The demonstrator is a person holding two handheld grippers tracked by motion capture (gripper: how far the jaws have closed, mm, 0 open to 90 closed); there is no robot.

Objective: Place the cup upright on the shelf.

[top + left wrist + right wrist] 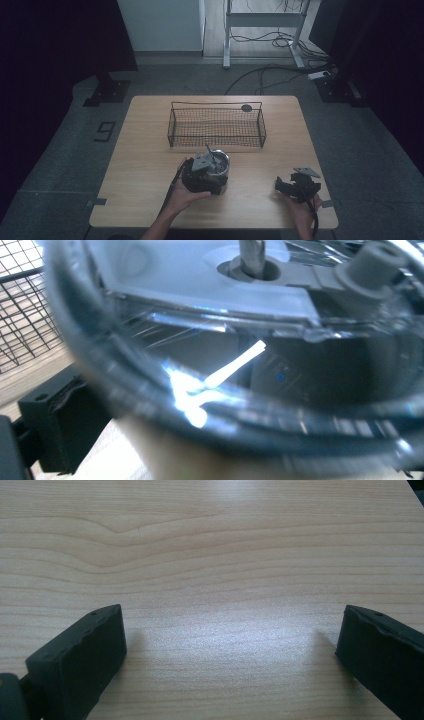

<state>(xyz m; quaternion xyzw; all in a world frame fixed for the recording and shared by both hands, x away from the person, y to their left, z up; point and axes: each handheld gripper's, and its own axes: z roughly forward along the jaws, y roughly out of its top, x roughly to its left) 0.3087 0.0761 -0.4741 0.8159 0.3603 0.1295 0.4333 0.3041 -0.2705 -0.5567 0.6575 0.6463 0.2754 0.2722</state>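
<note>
Two claws: left claw (216,175) grips a clear lidded jar (220,165); right claw (286,185) gapes over the table (150,150).

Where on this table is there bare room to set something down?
Bare wood lies left of the wire basket, along the table's left edge, and between the left gripper and right gripper. It is crowded around the clear container.

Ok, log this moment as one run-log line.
left gripper: at clear lidded container | right gripper: open, empty | wire basket: empty
</note>
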